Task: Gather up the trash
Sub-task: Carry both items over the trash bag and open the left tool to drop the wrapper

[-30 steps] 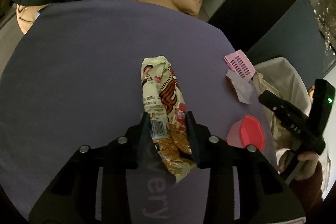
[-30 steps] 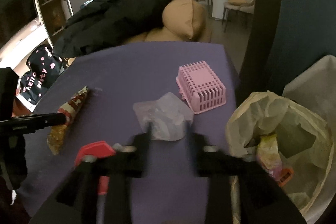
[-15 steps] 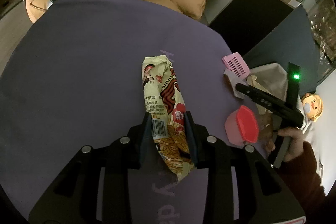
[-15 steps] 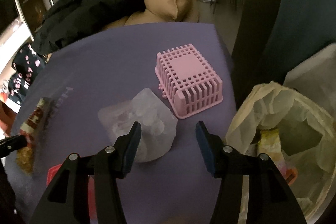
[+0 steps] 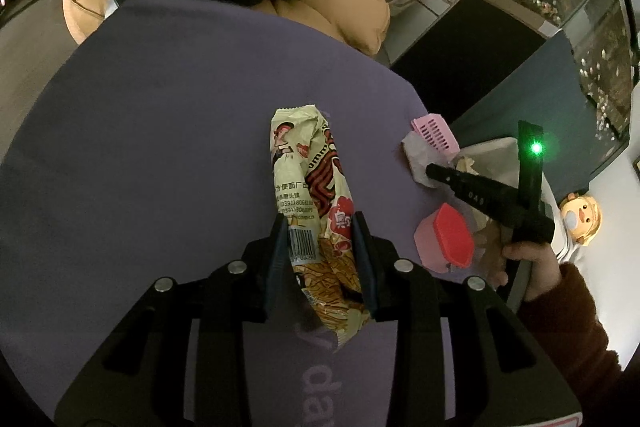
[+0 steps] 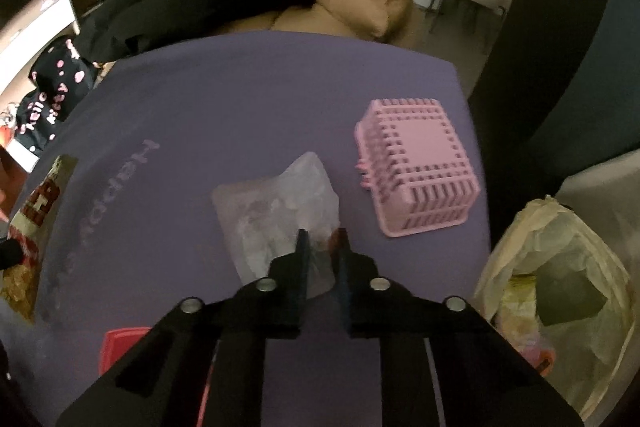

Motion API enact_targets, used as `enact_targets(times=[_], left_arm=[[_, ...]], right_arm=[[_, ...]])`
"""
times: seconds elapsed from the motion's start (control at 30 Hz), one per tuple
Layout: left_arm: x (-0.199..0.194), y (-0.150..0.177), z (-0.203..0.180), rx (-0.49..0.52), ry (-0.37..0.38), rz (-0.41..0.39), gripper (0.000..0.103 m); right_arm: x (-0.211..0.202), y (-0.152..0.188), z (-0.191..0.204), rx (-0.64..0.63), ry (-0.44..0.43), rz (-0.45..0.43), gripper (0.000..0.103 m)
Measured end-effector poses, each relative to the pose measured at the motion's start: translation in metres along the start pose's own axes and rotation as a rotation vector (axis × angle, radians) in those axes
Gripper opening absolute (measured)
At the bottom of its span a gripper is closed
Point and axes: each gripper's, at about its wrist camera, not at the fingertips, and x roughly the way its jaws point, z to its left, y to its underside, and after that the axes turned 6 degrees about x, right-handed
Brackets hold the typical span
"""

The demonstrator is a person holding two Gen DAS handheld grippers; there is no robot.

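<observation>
Purple counter [image 5: 160, 147]: left claw [image 5: 320, 227] clamped on snack wrapper [image 5: 308, 187] mid-length; right claw [image 6: 322, 239] pinching crumpled clear plastic [image 6: 276, 211] at near edge. Both light, crinkly, likely slippery; trash bag [image 6: 560, 267] beside.

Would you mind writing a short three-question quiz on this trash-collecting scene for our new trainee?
1. True or false: the left tongs are closed on the snack wrapper.
2. What do the right tongs pinch? A) pink basket B) clear plastic bag C) red lid
3. Fill in: the pink basket sits ____ on the purple table.

Key: 1 true; 2 B, the clear plastic bag; 3 upside down.
</observation>
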Motion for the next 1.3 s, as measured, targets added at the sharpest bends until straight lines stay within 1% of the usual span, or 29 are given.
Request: enact_targets(times=[0.13,0.3,0.47,0.6,0.8,0.97,1.3], left_arm=[[-0.004,-0.001,0.000,-0.002,-0.004,-0.009,0.031],[-0.007,-0.003,-0.008,0.010,-0.003,-0.012,0.031],[-0.009,-0.007,-0.027,0.042,-0.001,-0.013,0.031],[-0.014,-0.014,-0.046,0.074,-0.009,-0.025,0.031],[-0.020,-0.028,-0.085,0.139,-0.017,-0.048,0.031],[-0.017,-0.037,-0.129,0.215,-0.009,-0.056,0.031],[0.011,-0.044,-0.218,0.354,0.029,-0.038,0.031]], right_arm=[[-0.020,0.000,0.012,-0.031,-0.014,-0.031,0.006],[-0.054,-0.004,0.019,-0.065,-0.049,-0.085,0.005],[-0.082,-0.003,0.017,-0.075,-0.061,-0.122,0.005],[-0.107,-0.003,0.009,-0.072,-0.061,-0.173,0.005],[-0.149,0.001,-0.017,-0.052,-0.047,-0.253,0.005],[-0.180,0.008,-0.054,-0.013,-0.012,-0.315,0.005],[-0.217,0.031,-0.128,0.081,0.066,-0.398,0.005]])
